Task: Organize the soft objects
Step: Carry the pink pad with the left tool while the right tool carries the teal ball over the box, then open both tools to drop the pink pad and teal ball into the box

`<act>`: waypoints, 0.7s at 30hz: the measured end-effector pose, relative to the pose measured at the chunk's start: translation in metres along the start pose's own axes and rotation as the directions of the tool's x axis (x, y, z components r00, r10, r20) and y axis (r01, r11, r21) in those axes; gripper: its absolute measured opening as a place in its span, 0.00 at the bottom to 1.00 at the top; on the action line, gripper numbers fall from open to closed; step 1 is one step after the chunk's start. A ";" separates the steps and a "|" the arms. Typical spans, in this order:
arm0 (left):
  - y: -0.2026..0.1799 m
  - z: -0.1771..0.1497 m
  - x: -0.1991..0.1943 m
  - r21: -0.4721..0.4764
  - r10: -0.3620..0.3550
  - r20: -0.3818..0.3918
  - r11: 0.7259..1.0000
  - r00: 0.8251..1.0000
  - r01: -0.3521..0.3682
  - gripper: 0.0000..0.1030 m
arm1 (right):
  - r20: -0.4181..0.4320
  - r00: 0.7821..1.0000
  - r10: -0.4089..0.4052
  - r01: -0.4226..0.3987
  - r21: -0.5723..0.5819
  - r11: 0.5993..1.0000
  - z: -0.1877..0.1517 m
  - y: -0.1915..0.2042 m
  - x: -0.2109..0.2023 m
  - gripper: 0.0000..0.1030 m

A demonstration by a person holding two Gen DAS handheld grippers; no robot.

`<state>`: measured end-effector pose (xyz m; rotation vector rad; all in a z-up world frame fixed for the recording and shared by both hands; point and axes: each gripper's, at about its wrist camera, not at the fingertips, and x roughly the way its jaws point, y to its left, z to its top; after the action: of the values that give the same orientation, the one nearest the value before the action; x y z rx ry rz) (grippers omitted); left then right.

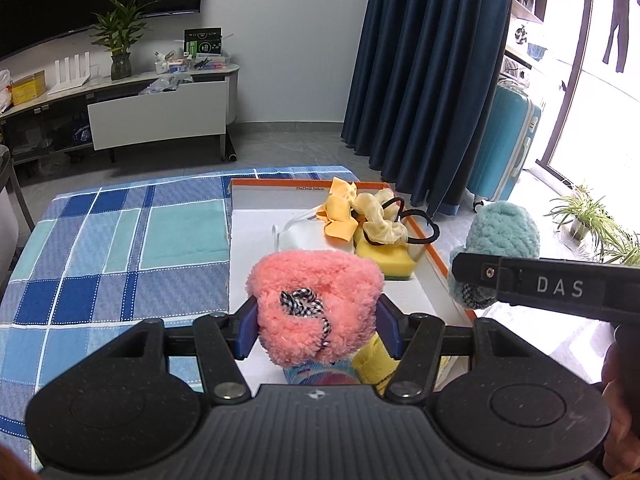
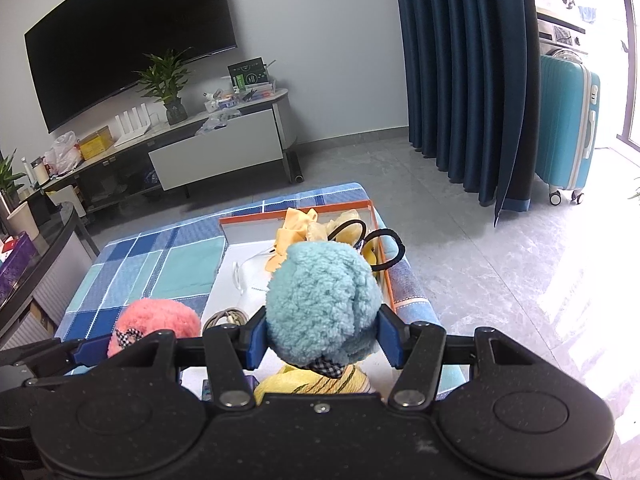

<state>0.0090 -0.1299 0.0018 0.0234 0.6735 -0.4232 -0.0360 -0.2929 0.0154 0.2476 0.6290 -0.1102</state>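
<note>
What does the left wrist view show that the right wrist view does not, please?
Only the left wrist view shows the yellow sponge and the floor plants. Only the right wrist view shows the cable bundle beside the pink puff. Both show the pink puff held in the left gripper, the blue puff in the right gripper, and the orange-rimmed box.

We read one clear marking: "DAS" in pale capitals on the black arm of the right tool (image 1: 472,280), seen from the left wrist view. The white box (image 1: 280,194) with the orange rim carries small dark print on its far inner wall, too small to read. Green package (image 1: 203,42) on the TV stand: print illegible.
</note>
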 end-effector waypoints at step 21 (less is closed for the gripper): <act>0.001 0.007 0.018 -0.009 -0.005 -0.023 1.000 1.000 0.005 0.58 | -0.011 1.000 0.015 -0.015 0.002 1.000 0.013 -0.006 0.027 0.77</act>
<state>0.0260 -0.1366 -0.0041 0.0177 0.6981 -0.4255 -0.0085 -0.3025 0.0084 0.2552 0.6375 -0.0948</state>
